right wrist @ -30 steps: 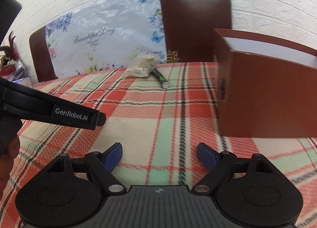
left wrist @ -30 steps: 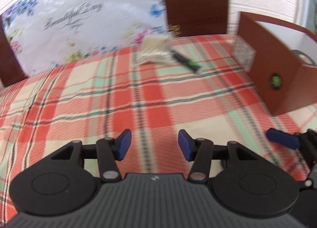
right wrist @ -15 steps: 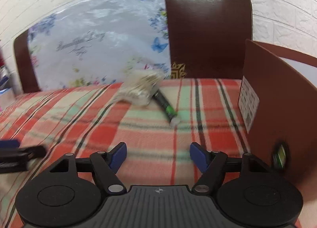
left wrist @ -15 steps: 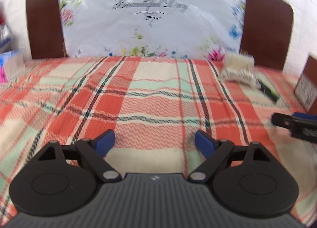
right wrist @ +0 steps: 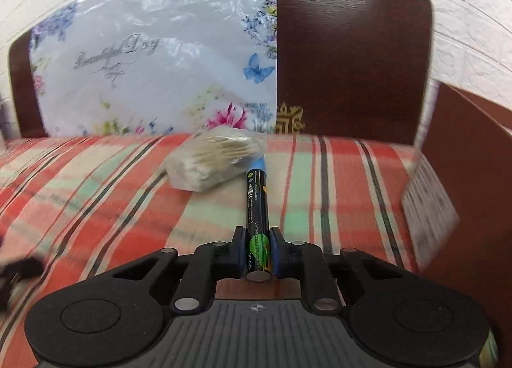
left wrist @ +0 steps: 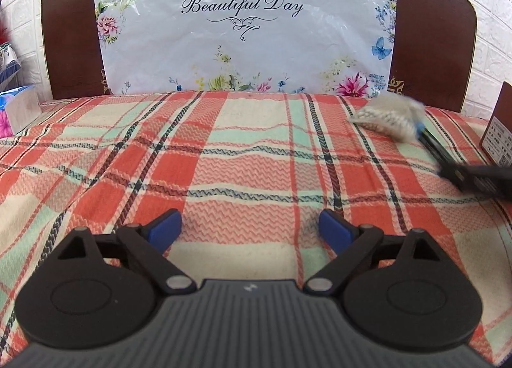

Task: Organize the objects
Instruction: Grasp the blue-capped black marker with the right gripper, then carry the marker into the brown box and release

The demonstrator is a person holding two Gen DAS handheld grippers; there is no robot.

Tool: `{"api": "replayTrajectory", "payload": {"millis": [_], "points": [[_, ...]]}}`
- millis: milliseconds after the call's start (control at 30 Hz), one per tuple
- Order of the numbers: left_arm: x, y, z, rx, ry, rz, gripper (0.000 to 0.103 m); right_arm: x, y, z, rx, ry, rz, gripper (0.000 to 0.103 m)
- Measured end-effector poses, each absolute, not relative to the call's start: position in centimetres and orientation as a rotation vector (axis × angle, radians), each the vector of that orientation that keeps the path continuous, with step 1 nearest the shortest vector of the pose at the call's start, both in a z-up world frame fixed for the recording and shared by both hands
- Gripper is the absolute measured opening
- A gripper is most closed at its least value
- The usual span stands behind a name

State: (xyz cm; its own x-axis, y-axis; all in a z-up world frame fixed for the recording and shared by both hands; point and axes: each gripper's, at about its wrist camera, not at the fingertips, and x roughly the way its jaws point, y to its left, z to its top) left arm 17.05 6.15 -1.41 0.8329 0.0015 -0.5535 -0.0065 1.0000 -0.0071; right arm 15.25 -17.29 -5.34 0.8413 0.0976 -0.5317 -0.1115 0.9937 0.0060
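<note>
My right gripper (right wrist: 258, 237) is shut on the near end of a black marker (right wrist: 256, 198) with a green label and a blue far tip. The marker points away, its tip beside a clear bag of cotton swabs (right wrist: 214, 157) on the plaid bedspread (right wrist: 112, 195). In the left wrist view the bag (left wrist: 388, 117) and the marker (left wrist: 432, 144) show at the far right, with the right gripper (left wrist: 473, 176) blurred around the marker. My left gripper (left wrist: 249, 227) is open and empty, low over the middle of the bedspread (left wrist: 224, 157).
A brown box (right wrist: 470, 182) with a white label stands at the right; its edge shows in the left wrist view (left wrist: 500, 131). A wooden headboard (left wrist: 70, 48) with a floral plastic sheet (left wrist: 243, 32) stands behind. A tissue pack (left wrist: 16, 109) sits at far left.
My right gripper has moved forward to the marker and shut on it. My left gripper has swung left, away from the box, and opened wider.
</note>
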Motion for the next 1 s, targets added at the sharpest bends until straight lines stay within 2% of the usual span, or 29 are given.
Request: {"api": "replayTrajectory", "payload": {"millis": [267, 333, 533, 633, 733, 767, 800, 833, 900, 1000], "points": [[16.9, 5.4, -1.1, 0.029, 0.600, 0.033, 0.095, 0.7, -20.3, -5.5, 0.059, 0.597, 0.204, 0.016], [16.3, 4.7, -0.3, -0.006, 0.649, 0.065, 0.091, -1.9, -21.8, -5.6, 0.132, 0.594, 0.213, 0.016], [12.6, -2.2, 2.2, -0.208, 0.832, -0.324, 0.086, -2.7, -24.4, -6.2, 0.326, 0.592, 0.244, 0.015], [11.6, -6.4, 2.1, -0.191, 0.934, -0.402, 0.085, -2.5, -25.0, -6.5, 0.403, 0.585, 0.267, 0.015], [11.3, -9.2, 1.8, -0.144, 0.928, -0.389, 0.086, -3.4, -26.3, -6.5, 0.468, 0.547, 0.311, 0.015], [11.2, -9.8, 1.7, -0.129, 0.914, -0.388, 0.070, -3.6, -26.4, -6.5, 0.482, 0.529, 0.330, 0.015], [11.1, -10.2, 1.7, -0.106, 0.900, -0.406, 0.040, -3.8, -26.5, -6.4, 0.489, 0.515, 0.343, 0.015], [11.2, -10.6, 1.8, -0.097, 0.904, -0.424, 0.039, -4.0, -26.6, -6.4, 0.494, 0.507, 0.353, 0.016], [11.2, -10.8, 2.4, -0.127, 0.917, -0.433, 0.030, -4.1, -26.4, -6.3, 0.490, 0.505, 0.350, 0.015], [10.6, -11.7, 5.7, -0.107, 0.852, -0.487, 0.024, -4.7, -26.8, -5.1, 0.514, 0.457, 0.362, 0.016]]}}
